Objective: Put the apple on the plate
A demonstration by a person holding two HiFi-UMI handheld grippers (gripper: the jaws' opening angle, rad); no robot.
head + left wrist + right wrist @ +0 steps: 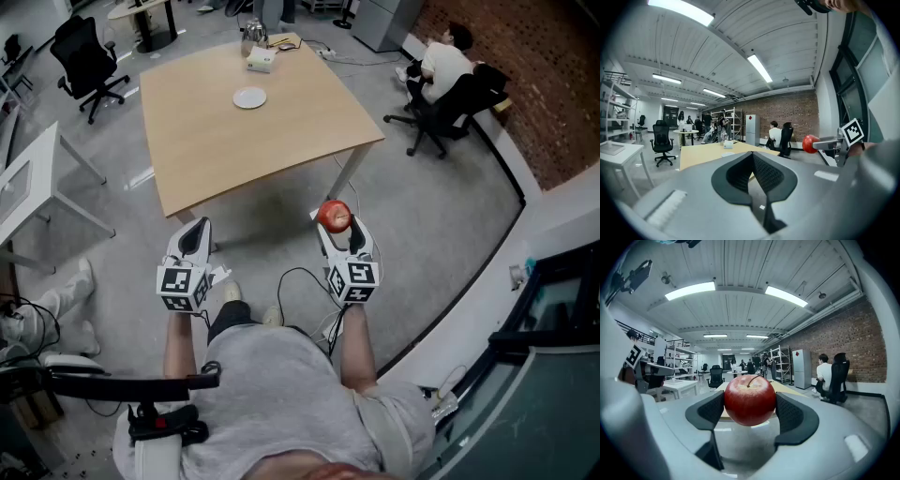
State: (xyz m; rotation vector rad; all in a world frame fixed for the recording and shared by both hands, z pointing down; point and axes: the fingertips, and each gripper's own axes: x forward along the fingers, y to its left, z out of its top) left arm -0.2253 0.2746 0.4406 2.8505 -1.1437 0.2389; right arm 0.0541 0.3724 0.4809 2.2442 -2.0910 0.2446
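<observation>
A red apple [334, 215] sits between the pads of my right gripper [336, 223], which is shut on it and held in the air short of the wooden table's [281, 141] near edge. In the right gripper view the apple [750, 400] fills the middle, stem up, with both pads pressed against its sides. A small white plate [249, 97] lies on the far half of the table. My left gripper [194, 238] hovers level to the left, shut with nothing in it. In the left gripper view its pads meet [752, 161], and the apple [810, 143] shows at the right.
A white box [261, 59] and other items stand at the table's far end. A person sits on an office chair [441, 103] at the back right. Another black chair [86, 61] and a white desk [28, 183] are at the left. Cables lie on the grey floor.
</observation>
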